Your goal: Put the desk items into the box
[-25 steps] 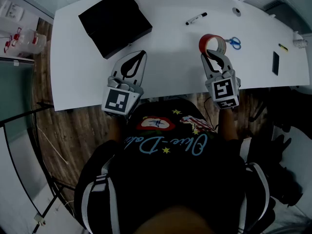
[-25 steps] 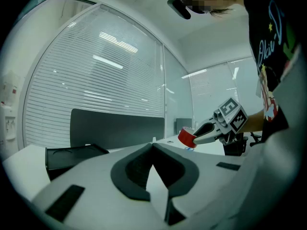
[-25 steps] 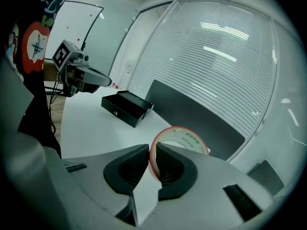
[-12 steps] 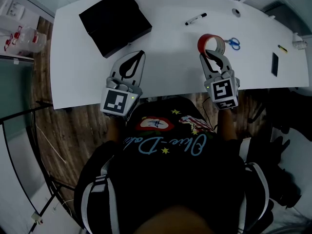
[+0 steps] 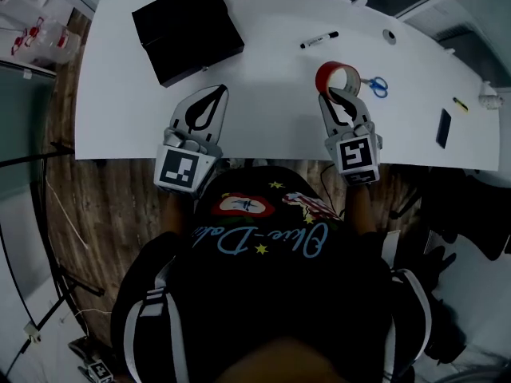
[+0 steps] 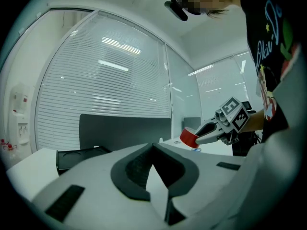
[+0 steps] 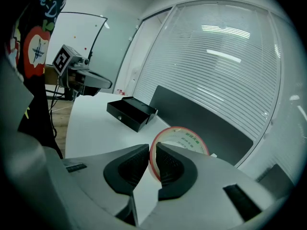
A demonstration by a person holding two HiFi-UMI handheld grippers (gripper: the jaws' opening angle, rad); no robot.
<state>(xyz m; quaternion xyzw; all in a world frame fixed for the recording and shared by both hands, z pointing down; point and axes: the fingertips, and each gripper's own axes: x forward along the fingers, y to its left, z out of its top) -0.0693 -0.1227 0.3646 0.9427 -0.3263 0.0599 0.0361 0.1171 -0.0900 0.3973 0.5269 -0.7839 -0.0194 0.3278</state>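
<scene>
A red tape roll (image 5: 329, 72) is lifted a little over the white desk (image 5: 263, 126), right of the middle. My right gripper (image 5: 336, 94) is shut on its wall; in the right gripper view the roll (image 7: 181, 137) stands upright between the pads (image 7: 132, 169). My left gripper (image 5: 217, 92) hovers over the desk's front left, shut with nothing in it; its tips (image 6: 153, 146) meet. The black box (image 5: 188, 29) lies at the far left, also seen as a low open tray (image 7: 132, 113). A black marker (image 5: 319, 40) and blue scissors (image 5: 375, 84) lie beyond the roll.
A small round item (image 5: 389, 35) sits at the desk's far edge. A flat black object (image 5: 444, 128) and a small yellow thing (image 5: 461, 104) lie at the far right. The person's body fills the near side; wooden floor lies to the left.
The head view has shifted slightly, so everything sits a bit left and lower. Both grippers keep their places, and the tape roll stays in the right one.
</scene>
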